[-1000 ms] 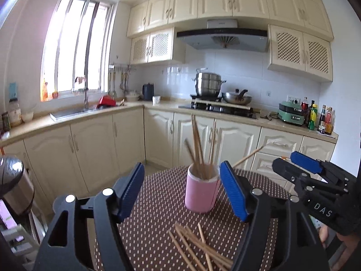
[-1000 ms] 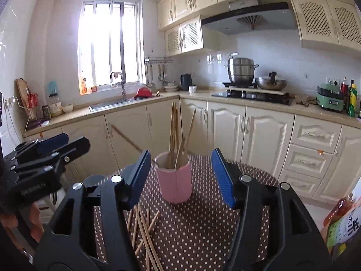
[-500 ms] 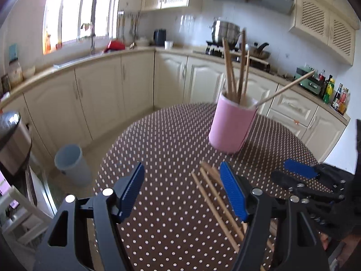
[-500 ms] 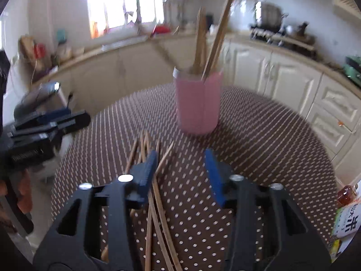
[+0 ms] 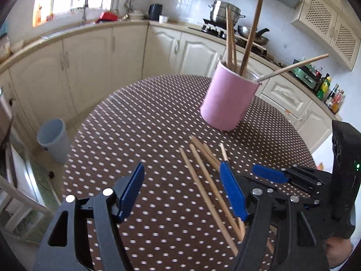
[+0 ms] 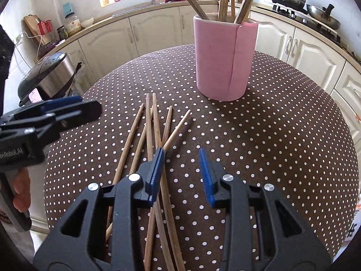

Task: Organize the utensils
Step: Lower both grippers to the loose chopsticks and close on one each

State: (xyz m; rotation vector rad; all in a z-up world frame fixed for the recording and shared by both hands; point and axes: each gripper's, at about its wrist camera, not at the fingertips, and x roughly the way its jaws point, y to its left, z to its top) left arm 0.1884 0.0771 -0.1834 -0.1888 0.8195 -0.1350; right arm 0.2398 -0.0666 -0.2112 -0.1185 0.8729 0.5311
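A pink holder with several wooden chopsticks upright in it stands on the round dotted table; it also shows in the left wrist view. Several loose chopsticks lie in a crossed pile in front of it, seen too in the left wrist view. My right gripper is open and empty, low over the near end of the pile, its left finger above the sticks. My left gripper is open and empty, just left of the pile.
A rice cooker stands beside the table on the left. A grey bin stands on the floor by the cabinets. The counter, the sink and the stove with pots run behind the table.
Both grippers have tilted down and moved lower towards the table. The loose chopsticks now lie close under them. The right gripper's jaws have narrowed somewhat.
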